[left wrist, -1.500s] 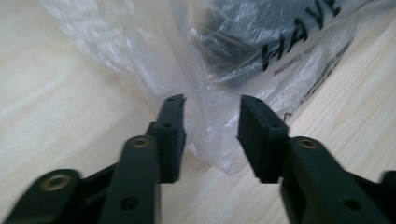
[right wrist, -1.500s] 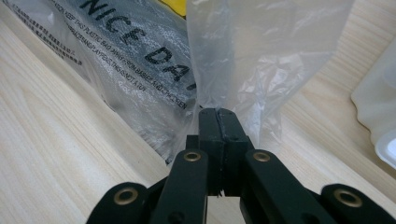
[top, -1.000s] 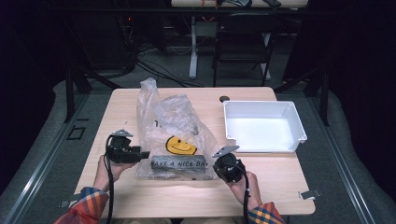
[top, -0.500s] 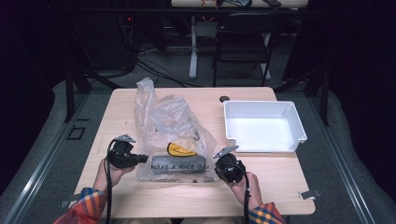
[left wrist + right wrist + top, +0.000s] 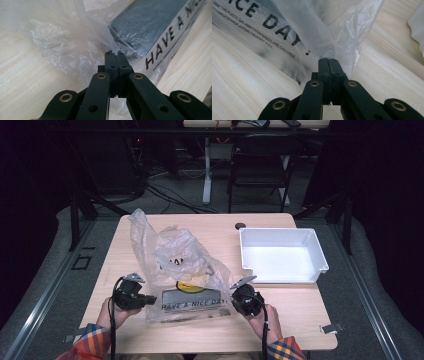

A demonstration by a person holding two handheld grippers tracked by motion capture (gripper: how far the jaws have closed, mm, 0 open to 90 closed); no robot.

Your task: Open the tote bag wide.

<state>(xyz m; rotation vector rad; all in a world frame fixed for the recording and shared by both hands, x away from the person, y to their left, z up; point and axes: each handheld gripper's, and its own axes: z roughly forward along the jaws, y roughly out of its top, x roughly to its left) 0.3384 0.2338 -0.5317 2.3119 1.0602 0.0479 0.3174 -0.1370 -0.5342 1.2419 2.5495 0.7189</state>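
Pale wooden tabletop [image 5: 300,315], white tray [image 5: 282,255] beside the plastic bag [image 5: 175,260]. My left tongs [image 5: 114,53] pinch the bag's edge nearest me. My right tongs [image 5: 328,60] clench its opposite edge.

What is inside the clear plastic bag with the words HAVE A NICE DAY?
Inside the plastic bag lies a flat dark grey object, seen through the film beside the printed words. Crumpled film hides its far part, so I cannot tell what it is.
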